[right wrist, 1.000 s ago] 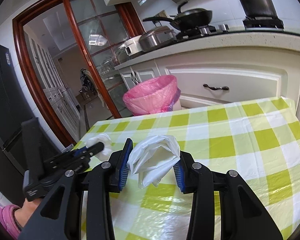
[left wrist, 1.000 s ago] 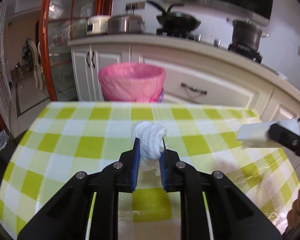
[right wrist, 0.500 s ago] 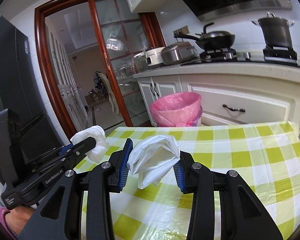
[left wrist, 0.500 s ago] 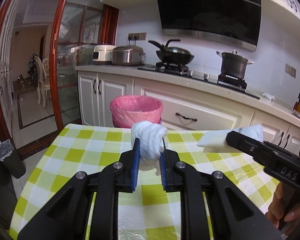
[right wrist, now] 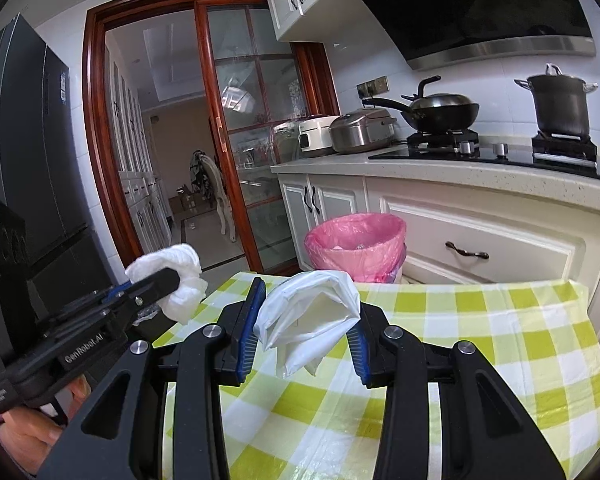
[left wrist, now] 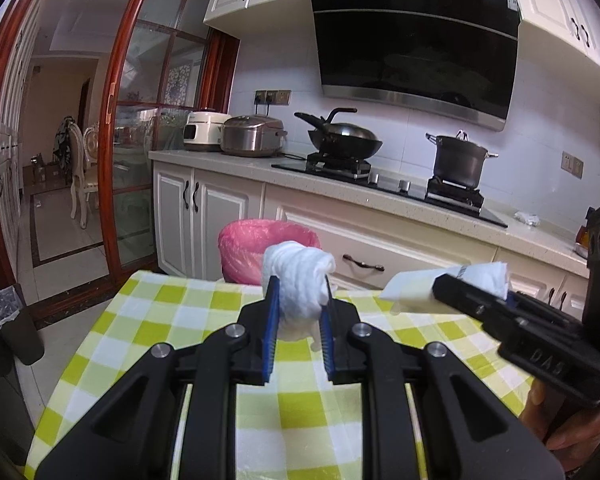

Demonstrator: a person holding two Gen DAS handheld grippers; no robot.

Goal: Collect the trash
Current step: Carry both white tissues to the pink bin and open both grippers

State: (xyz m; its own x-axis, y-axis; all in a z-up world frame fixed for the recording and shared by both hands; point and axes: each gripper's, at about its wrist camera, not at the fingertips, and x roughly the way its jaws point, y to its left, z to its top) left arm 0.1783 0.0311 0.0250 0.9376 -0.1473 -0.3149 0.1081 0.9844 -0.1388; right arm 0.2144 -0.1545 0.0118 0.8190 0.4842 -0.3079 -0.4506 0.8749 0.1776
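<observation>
The left gripper (left wrist: 298,308) pinched a crumpled tissue (left wrist: 298,284) above the checked tabletop (left wrist: 140,320). The right gripper (right wrist: 308,316), fingers half closed, gripped a plastic wrapper (right wrist: 312,312). Open floor separated the tabletop's far edge from the pink-lined bin (right wrist: 356,244) by the cabinets (right wrist: 500,240).

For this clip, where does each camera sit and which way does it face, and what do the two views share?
Left wrist: sits on the left gripper, facing the kitchen counter; its fingers clamp a crumpled white tissue wad; the right gripper enters at right.
Right wrist: sits on the right gripper, facing the same counter; holds a crumpled white plastic bag; the left gripper and a hand show at left.
Shared: pink-lined trash bin, green-checked tablecloth.
</observation>
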